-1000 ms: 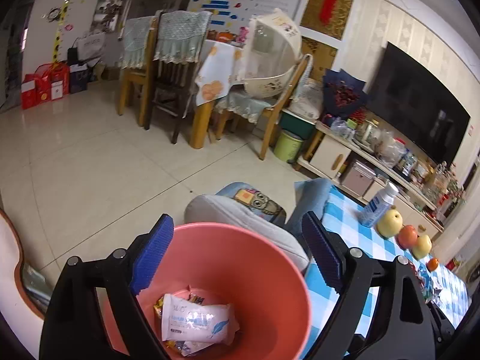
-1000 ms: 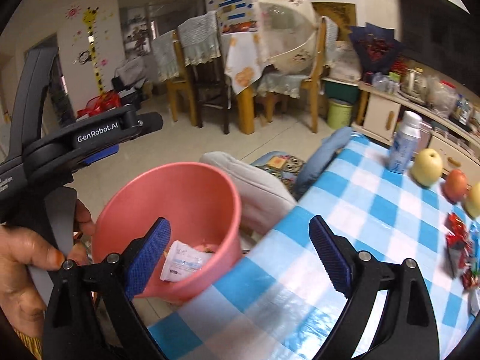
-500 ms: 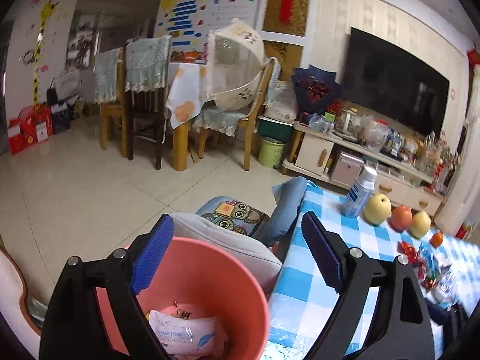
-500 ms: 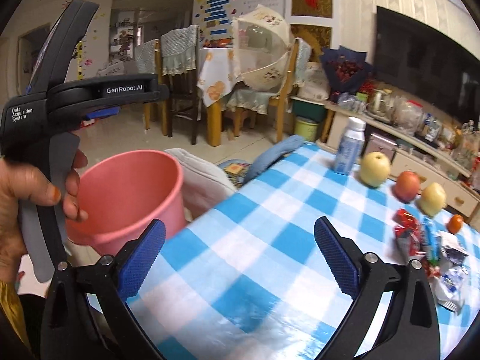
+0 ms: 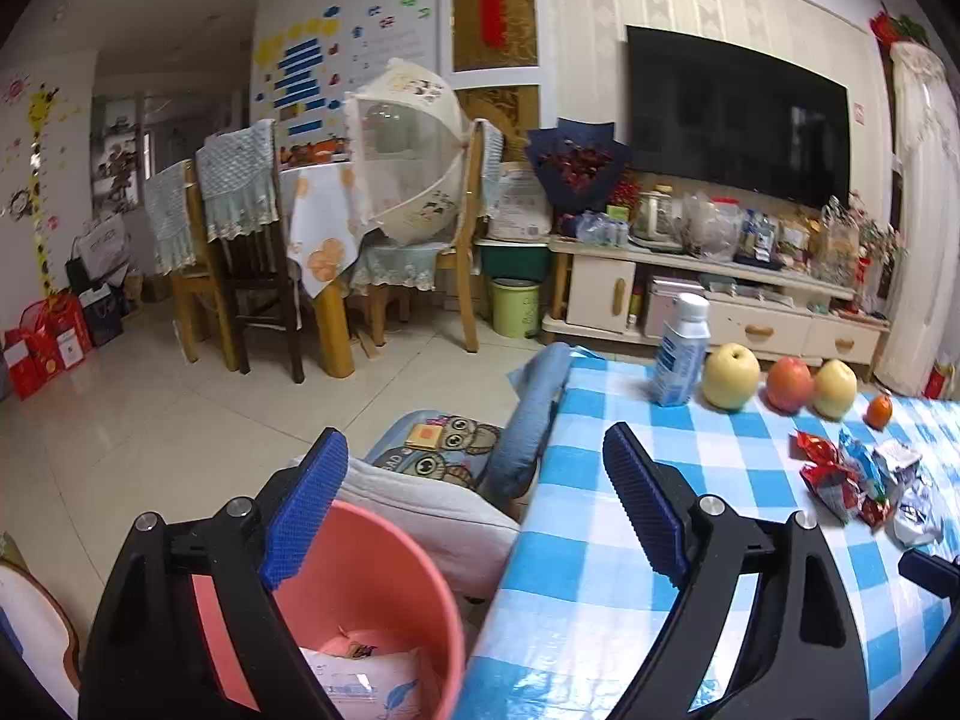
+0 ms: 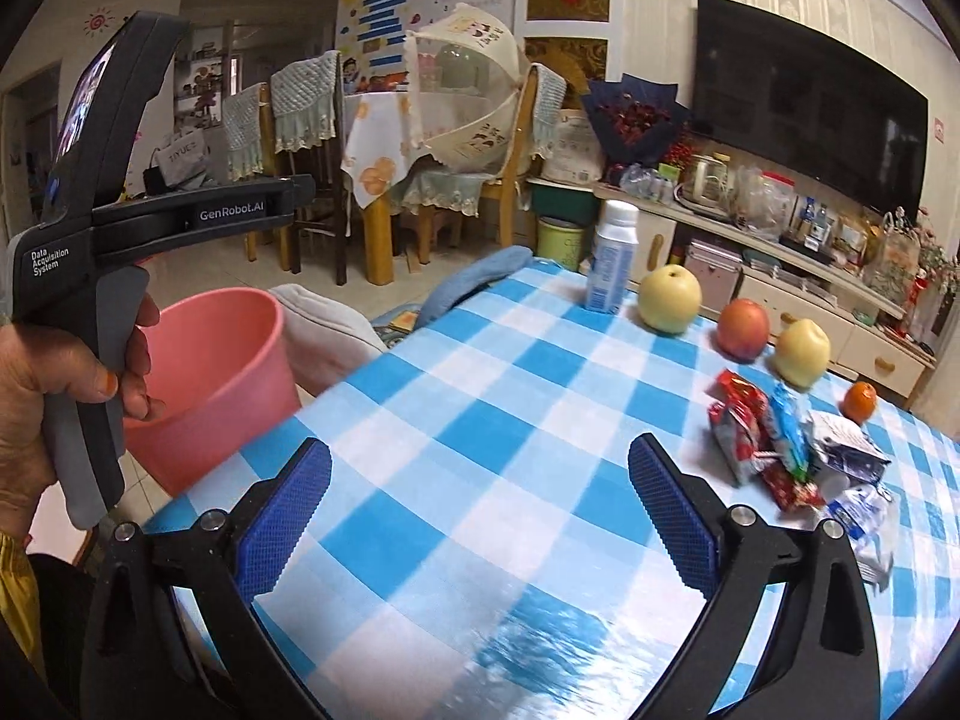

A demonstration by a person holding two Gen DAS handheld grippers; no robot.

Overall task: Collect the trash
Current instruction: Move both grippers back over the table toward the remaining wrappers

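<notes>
A pink trash bucket point(image 5: 372, 594) stands on the floor by the table's left edge, with a white wipes packet point(image 5: 366, 684) and other wrappers inside; it also shows in the right wrist view point(image 6: 210, 372). A pile of crumpled wrappers point(image 6: 792, 450) lies on the blue checked tablecloth point(image 6: 480, 480), also seen in the left wrist view point(image 5: 858, 480). My left gripper point(image 5: 474, 516) is open and empty above the bucket's rim and the table edge. My right gripper point(image 6: 480, 516) is open and empty over the table, left of the wrappers.
A white-blue bottle point(image 6: 612, 258), two yellow apples, a red apple point(image 6: 744, 327) and a small orange point(image 6: 859, 402) stand along the table's far edge. A grey cushioned seat point(image 5: 432, 510) is beside the bucket. Dining chairs, a TV stand and a green bin stand beyond.
Both grippers swung right, away from the bucket toward the table. The wrapper pile has come into both views. Both stay open and empty.
</notes>
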